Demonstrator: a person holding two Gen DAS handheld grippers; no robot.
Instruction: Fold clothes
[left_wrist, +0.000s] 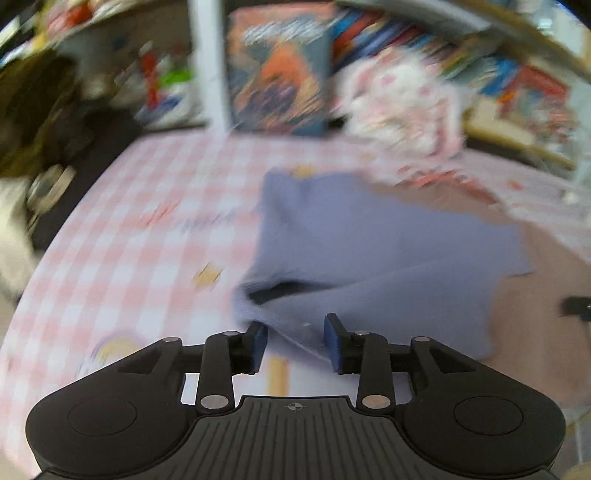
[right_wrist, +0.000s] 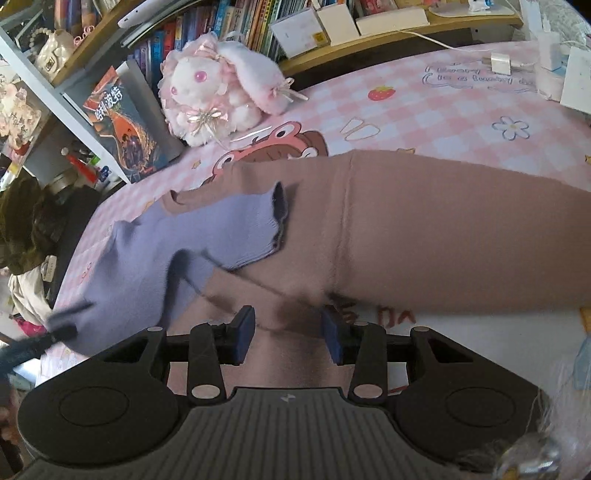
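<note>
A sweater with a brown body (right_wrist: 443, 229) and purple sleeves lies on the pink checked table cover (right_wrist: 424, 110). One purple sleeve (right_wrist: 207, 236) is folded across the brown body, its cuff pointing right. In the blurred left wrist view the purple sleeve (left_wrist: 369, 251) fills the middle. My left gripper (left_wrist: 295, 343) is open, its fingers on either side of the sleeve's near edge. My right gripper (right_wrist: 288, 332) is open, with the brown hem (right_wrist: 291, 317) between its fingers. The left gripper also shows in the right wrist view (right_wrist: 55, 328), blurred, at the sleeve's left end.
A pink and white plush rabbit (right_wrist: 218, 88) sits at the back of the table. A book (right_wrist: 125, 125) leans against a shelf of books (right_wrist: 258, 22). A charger and white boxes (right_wrist: 546, 62) stand at the far right. A dark chair (right_wrist: 29, 221) is on the left.
</note>
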